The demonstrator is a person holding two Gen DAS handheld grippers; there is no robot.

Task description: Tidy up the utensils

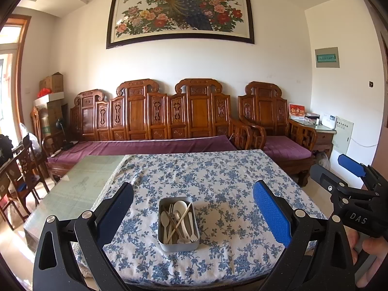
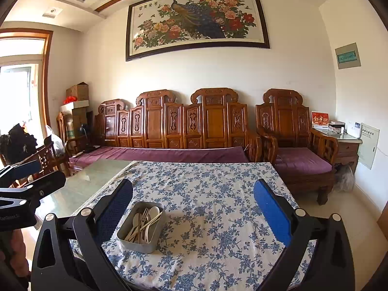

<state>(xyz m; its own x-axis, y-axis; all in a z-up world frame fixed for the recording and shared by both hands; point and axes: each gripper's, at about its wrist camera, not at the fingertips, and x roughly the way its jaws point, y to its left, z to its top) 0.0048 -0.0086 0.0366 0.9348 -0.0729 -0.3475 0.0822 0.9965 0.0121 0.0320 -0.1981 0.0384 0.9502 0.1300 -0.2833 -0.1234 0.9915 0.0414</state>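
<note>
Utensils (image 1: 178, 220) fill a metal tin (image 1: 178, 243) between the wide-open, empty left tongs (image 1: 192, 214), left of the equally open right tongs (image 2: 192, 214).

Read "DAS" in white letters on the black body of the right gripper (image 1: 352, 169), at the right edge of the left wrist view. Found characters on the framed peacock painting (image 1: 180, 14), red box (image 1: 296, 112) and wall panel (image 1: 327, 58) too small to read.
</note>
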